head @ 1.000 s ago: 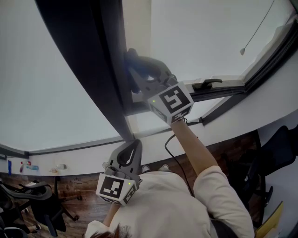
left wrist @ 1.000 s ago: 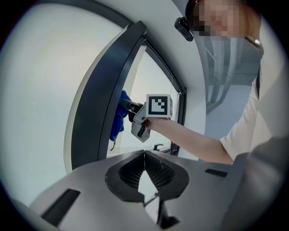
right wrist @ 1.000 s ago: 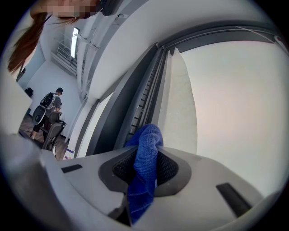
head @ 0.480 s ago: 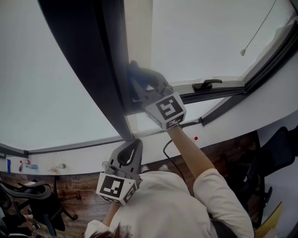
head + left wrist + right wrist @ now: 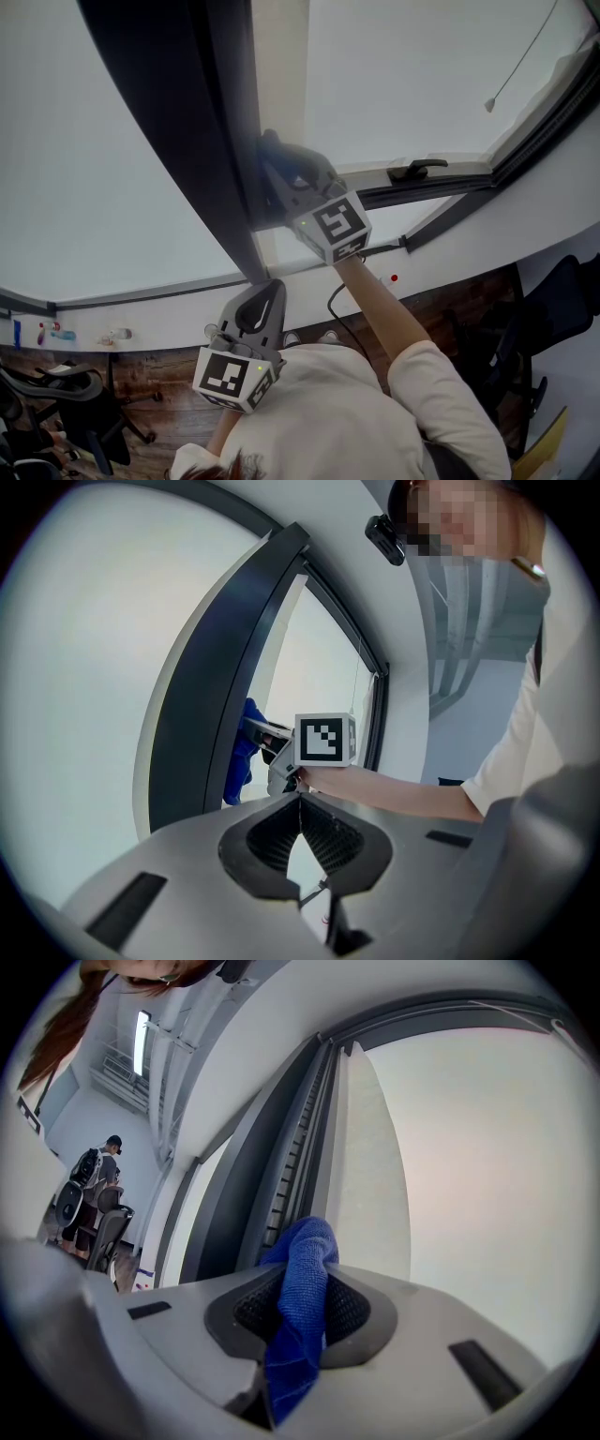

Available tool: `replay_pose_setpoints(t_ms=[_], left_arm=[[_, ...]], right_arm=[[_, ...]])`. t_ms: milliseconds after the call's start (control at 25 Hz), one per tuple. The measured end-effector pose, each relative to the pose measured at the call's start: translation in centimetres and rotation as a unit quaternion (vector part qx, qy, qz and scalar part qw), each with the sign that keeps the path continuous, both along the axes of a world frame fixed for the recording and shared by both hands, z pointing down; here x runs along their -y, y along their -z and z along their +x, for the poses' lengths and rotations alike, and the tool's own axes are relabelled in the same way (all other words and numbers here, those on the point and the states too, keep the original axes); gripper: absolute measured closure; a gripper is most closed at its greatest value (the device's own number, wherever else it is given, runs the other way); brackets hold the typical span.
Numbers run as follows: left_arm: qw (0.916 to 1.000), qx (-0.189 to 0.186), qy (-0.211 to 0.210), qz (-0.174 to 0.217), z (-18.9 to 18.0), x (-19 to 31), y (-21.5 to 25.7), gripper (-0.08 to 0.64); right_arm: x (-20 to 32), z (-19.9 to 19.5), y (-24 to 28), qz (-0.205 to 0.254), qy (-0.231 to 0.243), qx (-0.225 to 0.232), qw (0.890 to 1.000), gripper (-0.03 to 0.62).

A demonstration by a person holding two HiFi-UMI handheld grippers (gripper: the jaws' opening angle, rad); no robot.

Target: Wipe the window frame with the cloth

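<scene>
Head view: a dark window frame [image 5: 211, 122] curves up and away at the left, with pale glass on both sides. The right tongs [image 5: 274, 173] reach up to it, pinching a blue cloth [image 5: 302, 1260] whose folded end sits at the frame's right edge. The left tongs [image 5: 265, 292] hang near the person's chest, pressed together with nothing between them.

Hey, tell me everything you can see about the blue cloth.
The cloth is bright blue, with a fine woven, microfibre-like look. It is bunched into a thick fold and clamped between the jaws of the right gripper. A rounded wad sticks out ahead of the jaws and a flatter tail hangs back behind them. The wad appears to rest against the dark window frame.
</scene>
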State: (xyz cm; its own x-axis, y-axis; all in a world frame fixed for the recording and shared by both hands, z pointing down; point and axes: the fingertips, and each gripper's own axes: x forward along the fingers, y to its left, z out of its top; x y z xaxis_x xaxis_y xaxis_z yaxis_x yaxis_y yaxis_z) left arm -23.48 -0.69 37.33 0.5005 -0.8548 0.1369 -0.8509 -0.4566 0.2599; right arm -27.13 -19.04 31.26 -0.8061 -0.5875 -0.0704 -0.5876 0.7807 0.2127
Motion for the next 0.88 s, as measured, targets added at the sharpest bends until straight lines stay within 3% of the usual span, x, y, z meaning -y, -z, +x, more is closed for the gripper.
replay_pose_setpoints(t_ms=[880], left_arm=[[0.9998, -0.011, 0.003, -0.013, 0.3, 0.1, -0.4, 0.551]], right_arm=[[0.1, 0.0, -4.8, -0.032, -0.004, -0.037, 0.999, 0.52]])
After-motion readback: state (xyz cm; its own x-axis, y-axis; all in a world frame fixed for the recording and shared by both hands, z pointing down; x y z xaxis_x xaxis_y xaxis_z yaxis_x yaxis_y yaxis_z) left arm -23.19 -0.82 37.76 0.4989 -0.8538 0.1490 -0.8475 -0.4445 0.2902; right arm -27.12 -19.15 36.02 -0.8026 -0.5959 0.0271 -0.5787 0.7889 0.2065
